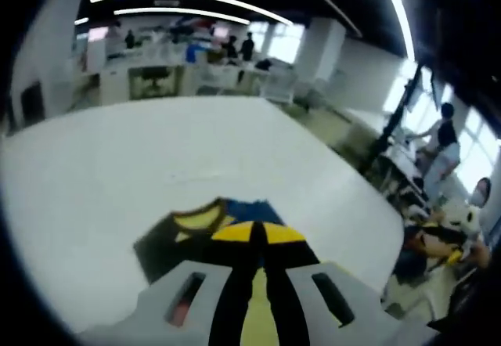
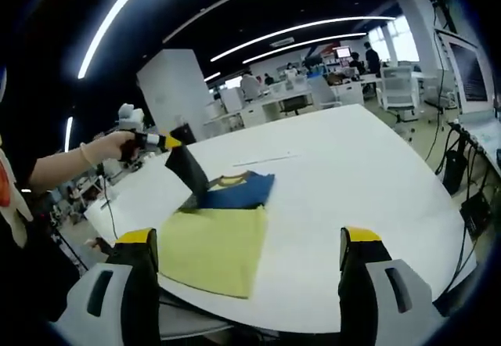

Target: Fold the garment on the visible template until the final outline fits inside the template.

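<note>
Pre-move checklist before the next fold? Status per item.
1. Left gripper shut on garment corner, lifted off the table: ok.
2. Right gripper open, nothing between its jaws: ok.
3. Garment fully on white table: ok.
4. Yellow template visible beside the garment: ok.
5. Garment outline inside template: not ok, the dark and blue part lies beyond the template's far edge.
6. Template flat, not shifted: cannot tell.

Left claw clamped, raised; right claw agape.
</note>
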The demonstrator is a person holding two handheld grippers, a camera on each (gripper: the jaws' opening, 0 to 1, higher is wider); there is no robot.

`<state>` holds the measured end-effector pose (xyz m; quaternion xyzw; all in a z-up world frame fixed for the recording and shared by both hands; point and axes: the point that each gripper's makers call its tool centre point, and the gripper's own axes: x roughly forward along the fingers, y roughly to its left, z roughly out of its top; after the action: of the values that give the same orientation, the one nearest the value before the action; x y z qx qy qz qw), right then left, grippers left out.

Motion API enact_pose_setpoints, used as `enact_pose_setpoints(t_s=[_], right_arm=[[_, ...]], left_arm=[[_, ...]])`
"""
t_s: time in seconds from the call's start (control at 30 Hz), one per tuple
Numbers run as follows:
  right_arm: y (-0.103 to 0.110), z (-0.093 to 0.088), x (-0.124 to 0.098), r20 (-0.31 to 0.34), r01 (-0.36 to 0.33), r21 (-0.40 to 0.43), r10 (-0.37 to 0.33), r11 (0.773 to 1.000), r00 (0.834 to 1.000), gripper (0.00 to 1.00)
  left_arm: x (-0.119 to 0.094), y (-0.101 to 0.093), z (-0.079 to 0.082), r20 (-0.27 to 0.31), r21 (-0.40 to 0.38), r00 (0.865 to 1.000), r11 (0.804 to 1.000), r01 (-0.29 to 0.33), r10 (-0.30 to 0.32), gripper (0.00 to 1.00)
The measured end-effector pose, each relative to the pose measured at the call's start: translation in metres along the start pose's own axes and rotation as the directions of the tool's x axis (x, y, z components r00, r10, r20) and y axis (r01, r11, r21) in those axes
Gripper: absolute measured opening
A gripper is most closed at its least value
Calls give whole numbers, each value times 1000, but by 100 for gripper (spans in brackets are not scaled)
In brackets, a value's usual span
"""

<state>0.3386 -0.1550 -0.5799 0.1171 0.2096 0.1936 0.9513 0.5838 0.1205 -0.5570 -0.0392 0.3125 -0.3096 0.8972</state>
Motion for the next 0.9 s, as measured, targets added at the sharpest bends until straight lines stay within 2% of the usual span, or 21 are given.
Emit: enact_pose_setpoints(t_s=[0.57, 0.9], right_arm=[[-17, -6, 17, -25, -20, 16, 20, 1000, 999, 96], [-29, -9, 18, -41, -34, 20, 35, 999, 999, 96]], left_arm=[[32, -6, -15, -52, -57, 999, 998, -11, 8, 0], [53, -16, -32, -87, -84, 996, 996, -27, 20, 0]])
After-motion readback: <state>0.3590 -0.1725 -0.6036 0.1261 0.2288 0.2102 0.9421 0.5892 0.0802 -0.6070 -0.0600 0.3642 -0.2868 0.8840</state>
